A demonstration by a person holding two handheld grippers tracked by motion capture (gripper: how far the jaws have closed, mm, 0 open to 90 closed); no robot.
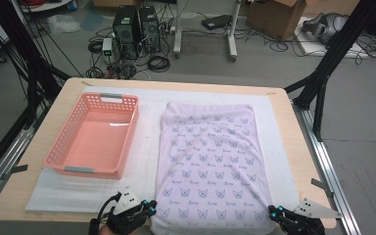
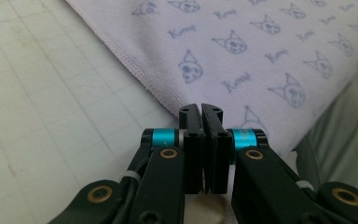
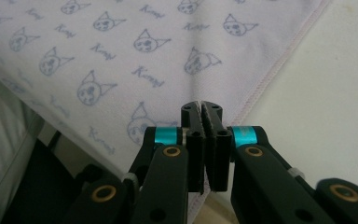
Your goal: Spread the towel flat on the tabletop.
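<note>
A pale lilac towel (image 1: 208, 156) printed with small cat faces lies flat on the right half of the white mat, and its near end hangs over the table's front edge. My left gripper (image 1: 149, 205) sits at the towel's near left corner. In the left gripper view its jaws are closed together (image 2: 201, 108) on the hem of the towel (image 2: 261, 56), with cloth showing under them. My right gripper (image 1: 272, 211) is at the near right corner. It too is shut (image 3: 201, 106) on the towel's (image 3: 121, 56) hemmed edge.
An empty pink plastic basket (image 1: 95, 134) with grey handles stands on the left of the white mat (image 1: 147, 147). The wooden table (image 1: 286, 127) has bare margins around the mat. Black frame legs, computers and cables are on the floor beyond.
</note>
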